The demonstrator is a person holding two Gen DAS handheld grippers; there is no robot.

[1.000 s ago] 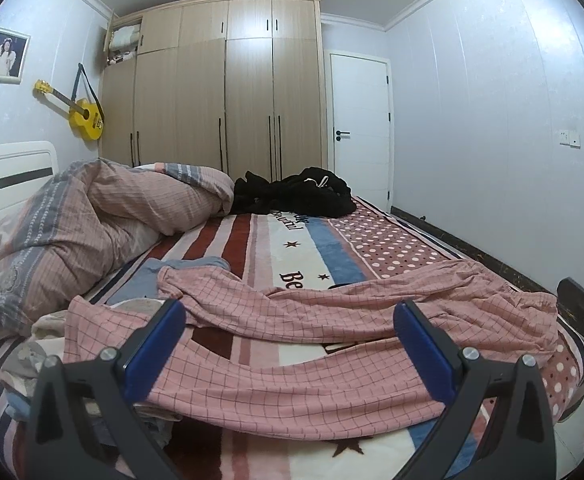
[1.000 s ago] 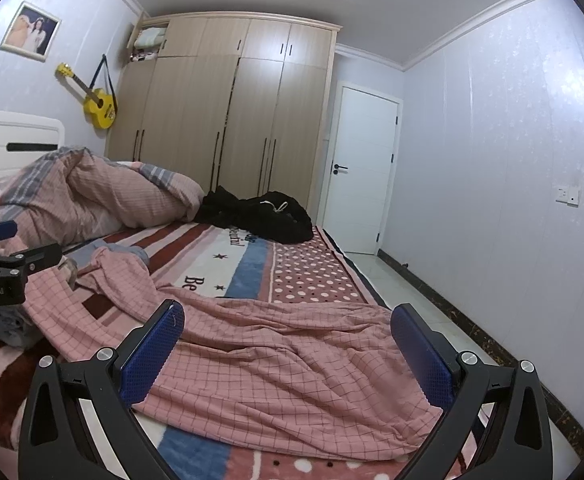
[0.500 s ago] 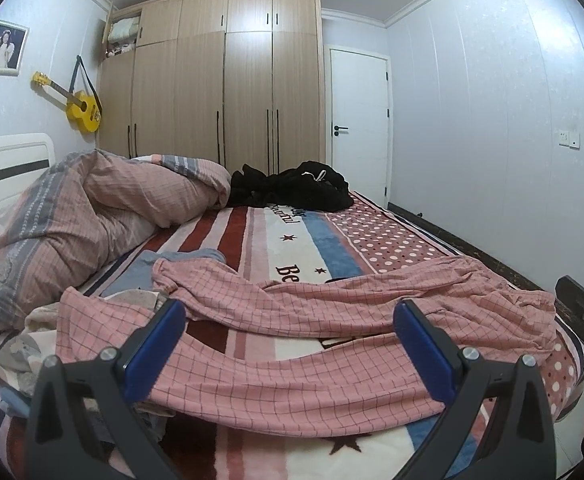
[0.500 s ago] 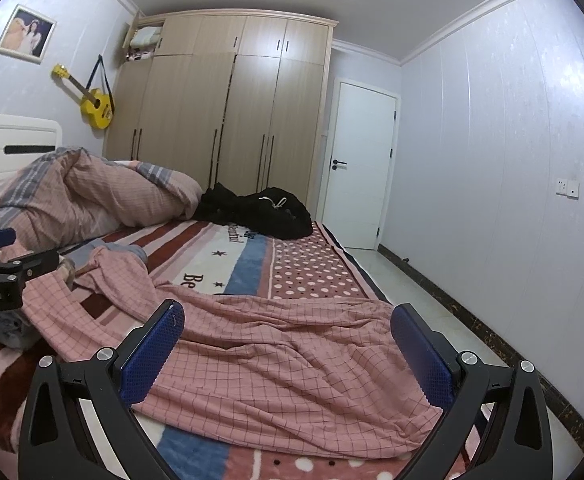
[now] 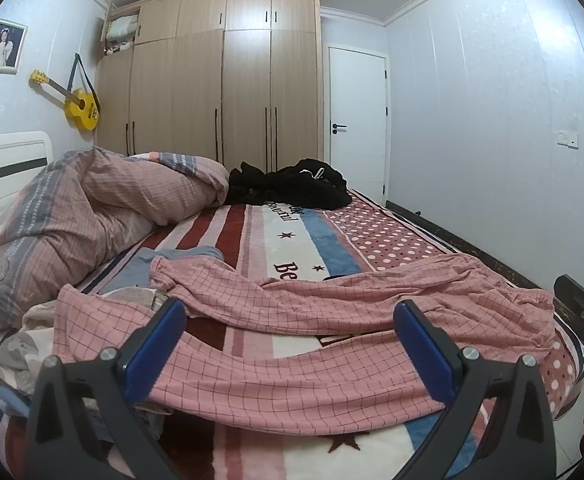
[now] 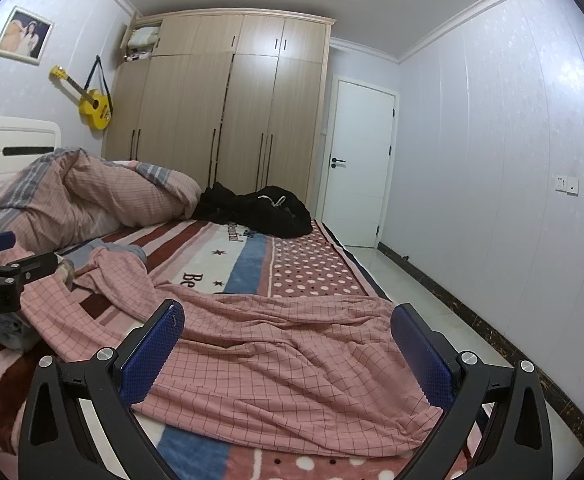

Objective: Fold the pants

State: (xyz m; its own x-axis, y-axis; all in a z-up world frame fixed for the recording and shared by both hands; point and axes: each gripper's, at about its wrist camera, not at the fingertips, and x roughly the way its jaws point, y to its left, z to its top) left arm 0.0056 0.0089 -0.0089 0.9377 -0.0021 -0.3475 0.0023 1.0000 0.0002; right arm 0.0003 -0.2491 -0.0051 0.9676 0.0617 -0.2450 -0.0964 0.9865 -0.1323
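1. Bedroom scene: a bed (image 5: pixel 304 236) with a striped and polka-dot blanket fills the lower half of both views. A wooden wardrobe (image 5: pixel 227 80) and a white door (image 5: pixel 358 120) stand at the top centre, and a yellow guitar (image 5: pixel 79 106) hangs on the wall at upper left.
2. Pink checked pants (image 5: pixel 292 340) lie spread on the near part of the bed, unfolded and wrinkled, in the lower middle of both frames.
3. Their long axis runs across the left wrist picture, from left to right. The gathered waistband (image 5: pixel 532 300) sits at the right; the two legs trail to the left and split apart there, one nearer the camera, one further up the frame.
4. In the left wrist view, the left tool (image 5: pixel 292 344) is at the bottom centre, its blue pads spread wide and holding nothing. The nearer leg lies just beyond and between them.
5. In the right wrist view, the right tool (image 6: pixel 287 352) is also at the bottom centre, spread wide and empty. The broad waist end of the pants fills the space just beyond it.
6. Each tool shows at the edge of the other's frame, so they stand at opposite ends of the garment.
7. Judgement: the left tool is nearer the leg ends and the right tool nearer the waist, so folding has not yet begun and a first grasp looks likely.
8. A rumpled pink duvet (image 5: pixel 103 208) lies at middle left, and a heap of dark clothing (image 5: pixel 292 188) at the centre, well apart from the pants.
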